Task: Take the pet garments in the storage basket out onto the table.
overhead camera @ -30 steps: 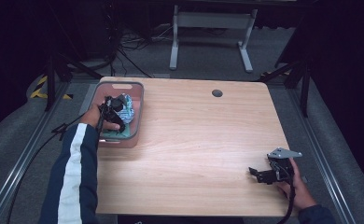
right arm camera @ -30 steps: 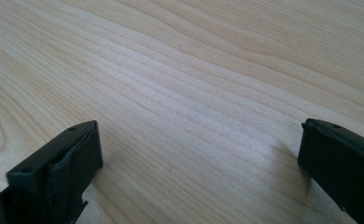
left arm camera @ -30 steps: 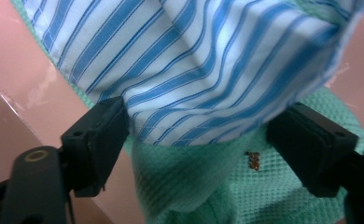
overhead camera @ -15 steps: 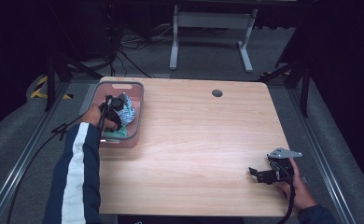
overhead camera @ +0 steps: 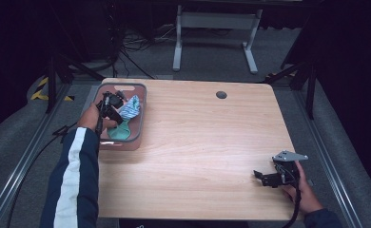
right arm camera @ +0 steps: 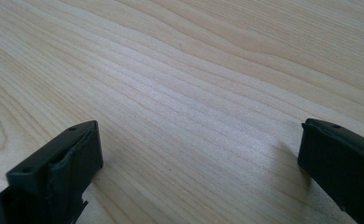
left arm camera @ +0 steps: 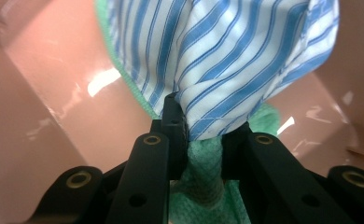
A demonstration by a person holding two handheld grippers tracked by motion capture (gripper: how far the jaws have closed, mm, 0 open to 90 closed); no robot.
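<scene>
Your left tongs [overhead camera: 118, 105] are over the pink bin [overhead camera: 141, 111], which sits at the left edge of the counter [overhead camera: 207, 142]. Their jaws have just been closing, and now they pinch the blue and white striped cloth [left arm camera: 217, 60] tight. The striped cloth hangs up out of the bin, with a green cloth [left arm camera: 203, 177] just under it, down in the bin. Your right tongs [overhead camera: 264, 178] are far from the bin, low over the bare wood, with the jaws wide apart and nothing in them.
</scene>
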